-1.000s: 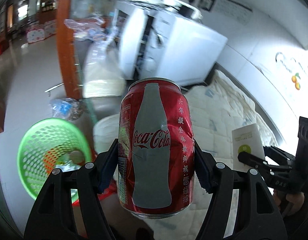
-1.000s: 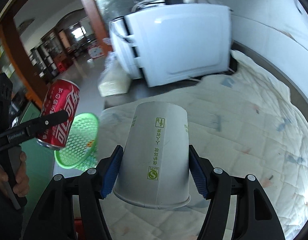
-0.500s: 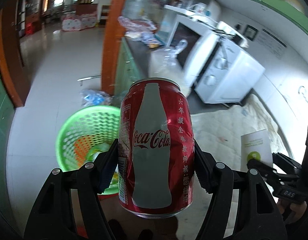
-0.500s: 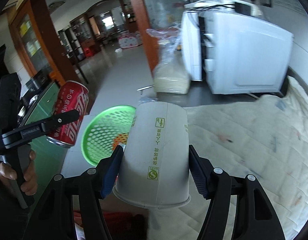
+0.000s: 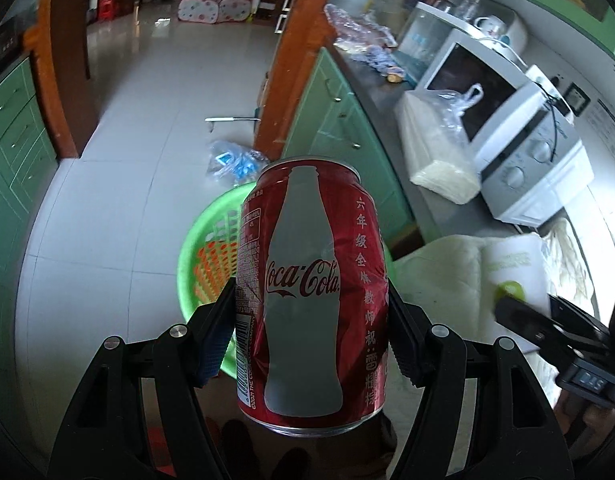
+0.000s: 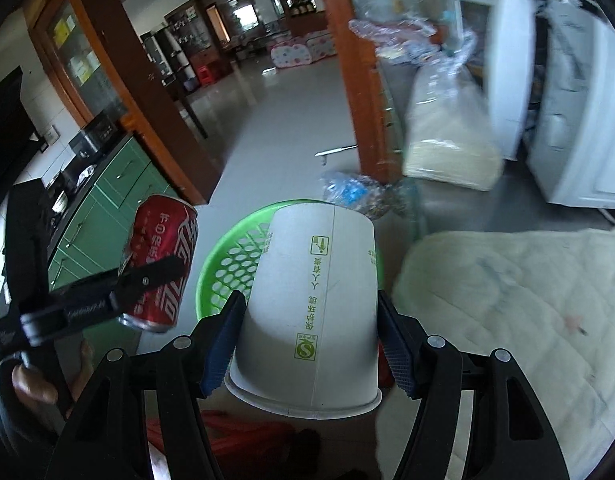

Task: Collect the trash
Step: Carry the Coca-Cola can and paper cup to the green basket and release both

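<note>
My left gripper point(image 5: 311, 320) is shut on a dented red Coca-Cola can point(image 5: 311, 288), held upright in the air. The can point(image 6: 161, 268) and left gripper point(image 6: 147, 280) also show at the left of the right wrist view. My right gripper point(image 6: 307, 328) is shut on an upside-down white paper cup point(image 6: 311, 308), which shows at the right of the left wrist view point(image 5: 511, 268). A green perforated basket point(image 5: 205, 256) stands on the floor behind and below both items; in the right wrist view the basket point(image 6: 231, 264) is partly hidden by the cup.
A quilted cream cloth point(image 6: 507, 292) covers the surface to the right. A clear bag of white stuff point(image 5: 439, 152) and a microwave point(image 5: 519, 148) sit on the grey counter. A crumpled plastic bag point(image 5: 231, 160) lies on the tiled floor beside the wooden post point(image 6: 355, 80). Green cabinets point(image 5: 11, 140) line the left.
Both grippers have swung left from the cloth-covered surface toward the floor. The green basket now sits directly behind the can and the cup, nearer and larger than before. Both grips are unchanged.
</note>
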{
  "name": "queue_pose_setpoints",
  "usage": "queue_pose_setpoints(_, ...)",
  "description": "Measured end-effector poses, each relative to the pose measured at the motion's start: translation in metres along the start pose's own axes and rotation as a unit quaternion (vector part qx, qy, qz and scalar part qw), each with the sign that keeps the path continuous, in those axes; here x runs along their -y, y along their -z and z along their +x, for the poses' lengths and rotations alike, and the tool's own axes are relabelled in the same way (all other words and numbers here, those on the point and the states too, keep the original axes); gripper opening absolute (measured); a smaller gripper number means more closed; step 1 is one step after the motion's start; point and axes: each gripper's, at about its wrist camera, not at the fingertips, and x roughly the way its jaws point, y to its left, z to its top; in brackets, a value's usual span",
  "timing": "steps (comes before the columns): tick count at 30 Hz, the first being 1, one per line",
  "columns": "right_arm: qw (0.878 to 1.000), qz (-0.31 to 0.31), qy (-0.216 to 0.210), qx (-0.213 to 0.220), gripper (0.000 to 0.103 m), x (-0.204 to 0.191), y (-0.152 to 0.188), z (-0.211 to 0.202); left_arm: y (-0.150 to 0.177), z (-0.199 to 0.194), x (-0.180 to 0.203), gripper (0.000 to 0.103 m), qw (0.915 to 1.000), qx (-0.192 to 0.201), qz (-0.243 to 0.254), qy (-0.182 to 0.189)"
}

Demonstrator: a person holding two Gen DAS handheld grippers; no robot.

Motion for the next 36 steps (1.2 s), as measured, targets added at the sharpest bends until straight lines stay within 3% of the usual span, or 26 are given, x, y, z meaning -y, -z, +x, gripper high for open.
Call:
queue_pose_setpoints(6, 1.0, -0.003, -0.019, -0.025, 0.065, -0.019, -0.016, 0.049, -0.008, 0.003, -0.021, 0.067, 0.9999, 0.003, -0.013, -0.007)
queue_pose_setpoints(12, 0.999, 0.006, -0.033, -0.029, 0.078, -0.023, -0.019, 0.07, -0.012, 0.012, -0.031, 0.067, 0.9998, -0.003, -0.016, -0.009)
queue_pose_setpoints(26, 1.0, -0.017, -0.009, -0.004, 0.084, -0.011, 0.011, 0.019, -0.015, 0.033, -0.016, 0.068, 0.9998, -0.019, -0.006, -0.005)
queue_pose_setpoints(29, 1.0, -0.019, -0.004, 0.004, 0.085, -0.011, 0.02, 0.007, -0.014, 0.035, -0.013, 0.079, 0.9997, -0.022, -0.007, -0.004)
queue_pose_setpoints(36, 1.0, -0.015, 0.001, 0.016, 0.085, -0.001, 0.036, -0.017, -0.009, 0.031, 0.005, 0.081, 0.9998, -0.019, 0.002, 0.002)
